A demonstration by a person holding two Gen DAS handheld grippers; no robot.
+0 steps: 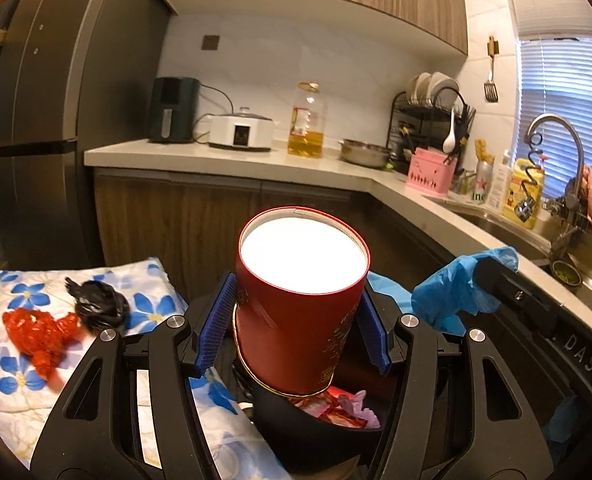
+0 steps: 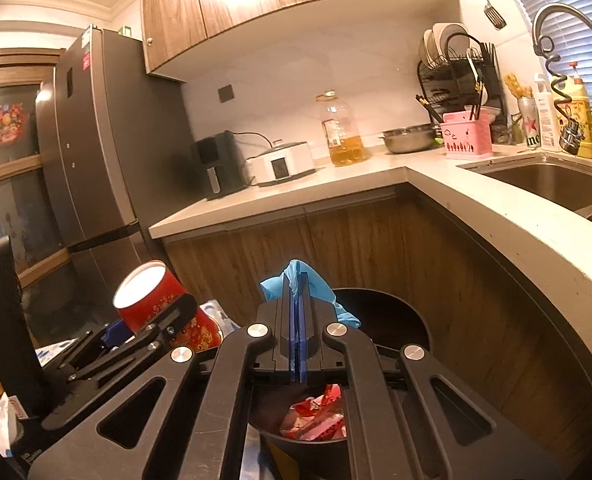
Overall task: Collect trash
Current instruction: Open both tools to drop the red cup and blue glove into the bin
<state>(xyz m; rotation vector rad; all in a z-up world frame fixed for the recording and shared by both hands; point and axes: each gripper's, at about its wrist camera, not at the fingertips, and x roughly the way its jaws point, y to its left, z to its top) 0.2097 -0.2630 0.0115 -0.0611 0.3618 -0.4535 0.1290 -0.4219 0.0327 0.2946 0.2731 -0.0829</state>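
Our left tool (image 1: 296, 312) clamps the red tub (image 1: 302, 300) above the black bin (image 1: 316, 428); our right tool (image 2: 298, 320) pinches a blue glove (image 2: 316, 284). We judge both should be centred over the bin mouth before we let go.

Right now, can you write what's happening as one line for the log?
left gripper: shut on red tub | right gripper: shut on blue glove | black bin: below, wrappers inside
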